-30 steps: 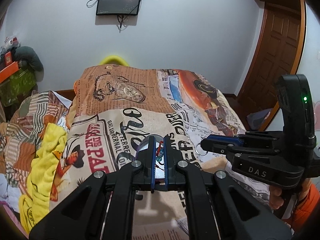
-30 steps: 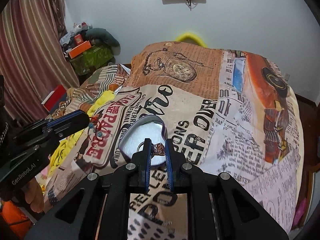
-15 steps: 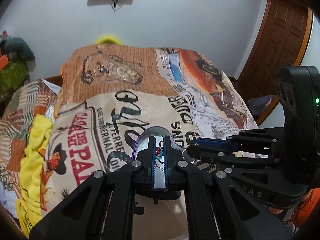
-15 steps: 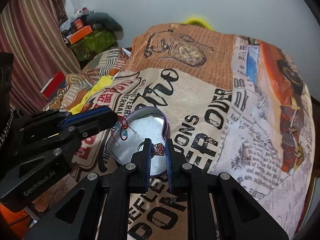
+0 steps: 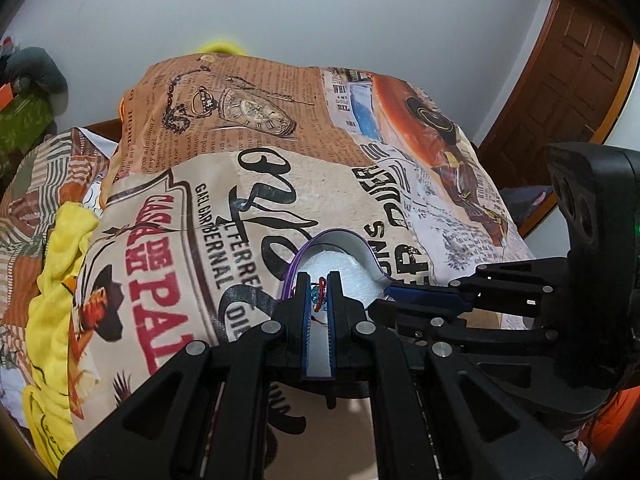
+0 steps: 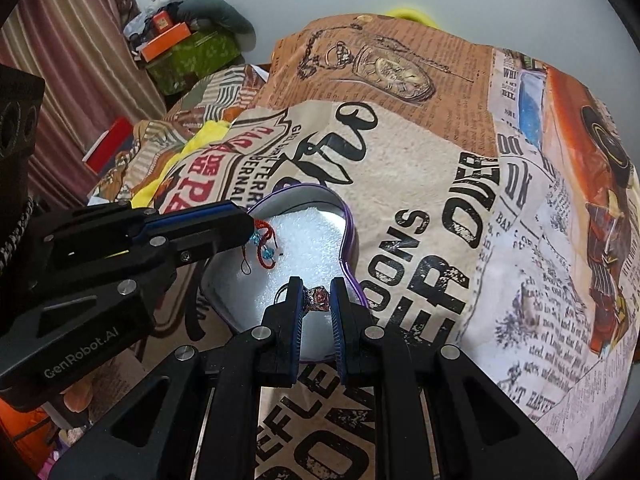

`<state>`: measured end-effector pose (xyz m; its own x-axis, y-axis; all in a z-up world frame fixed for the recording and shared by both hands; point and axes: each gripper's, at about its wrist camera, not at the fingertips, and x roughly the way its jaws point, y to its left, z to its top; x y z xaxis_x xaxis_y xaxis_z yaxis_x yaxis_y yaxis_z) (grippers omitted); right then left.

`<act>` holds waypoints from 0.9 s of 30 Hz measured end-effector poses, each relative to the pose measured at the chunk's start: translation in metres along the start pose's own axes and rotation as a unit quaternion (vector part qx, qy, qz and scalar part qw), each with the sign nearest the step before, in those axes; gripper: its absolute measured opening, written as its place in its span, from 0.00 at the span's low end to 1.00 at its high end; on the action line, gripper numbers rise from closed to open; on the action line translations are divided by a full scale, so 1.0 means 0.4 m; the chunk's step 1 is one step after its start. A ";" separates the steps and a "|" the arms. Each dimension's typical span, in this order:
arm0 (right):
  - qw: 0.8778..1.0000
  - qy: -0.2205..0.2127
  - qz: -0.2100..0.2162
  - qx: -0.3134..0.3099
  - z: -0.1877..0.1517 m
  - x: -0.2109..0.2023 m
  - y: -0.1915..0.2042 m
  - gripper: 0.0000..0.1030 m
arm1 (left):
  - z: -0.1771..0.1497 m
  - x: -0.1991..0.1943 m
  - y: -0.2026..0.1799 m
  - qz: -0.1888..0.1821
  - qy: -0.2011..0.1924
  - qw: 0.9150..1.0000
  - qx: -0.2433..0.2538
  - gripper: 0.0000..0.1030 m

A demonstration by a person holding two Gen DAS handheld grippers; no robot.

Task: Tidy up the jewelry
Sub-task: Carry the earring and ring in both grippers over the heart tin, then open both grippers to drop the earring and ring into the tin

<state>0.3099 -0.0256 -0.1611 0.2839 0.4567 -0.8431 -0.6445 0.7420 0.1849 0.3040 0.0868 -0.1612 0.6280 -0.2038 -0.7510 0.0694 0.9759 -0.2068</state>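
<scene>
We work over a bed spread with a newsprint blanket (image 6: pixel 420 184); on it sits the heart-shaped tin (image 6: pixel 348 224). Our left gripper (image 6: pixel 254 226) pinches a red cord bracelet (image 6: pixel 265 249), our right gripper (image 6: pixel 316 300) a ring (image 6: pixel 316 299). Both hang above the foam, so next we release.

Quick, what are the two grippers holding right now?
Left gripper: closed on the red cord bracelet with blue beads.
Right gripper: closed on the red-stoned ring.
</scene>
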 end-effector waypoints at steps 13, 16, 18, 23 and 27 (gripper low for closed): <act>1.000 0.006 -0.015 -0.020 0.005 -0.005 0.021 0.13 | -0.007 -0.031 0.011 0.012 0.004 1.000 0.002 0.07; 1.000 -0.001 -0.020 -0.023 0.009 -0.024 0.029 0.17 | -0.009 -0.052 0.015 0.018 0.002 1.000 -0.001 0.10; 0.999 -0.010 -0.023 -0.022 0.008 -0.046 0.032 0.22 | -0.012 -0.069 0.014 0.024 -0.001 1.000 0.001 0.14; 0.998 -0.034 -0.039 -0.019 -0.004 -0.100 0.038 0.32 | -0.027 -0.118 0.001 0.035 -0.010 0.999 0.009 0.27; 0.997 -0.045 -0.051 -0.019 -0.025 -0.143 0.044 0.32 | -0.042 -0.159 -0.016 0.038 -0.014 0.999 0.014 0.32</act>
<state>0.2752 -0.0437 -0.1145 0.4112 0.4233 -0.8073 -0.6349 0.7685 0.0796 0.2507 0.0921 -0.1225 0.6544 -0.1272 -0.7453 0.0428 0.9904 -0.1314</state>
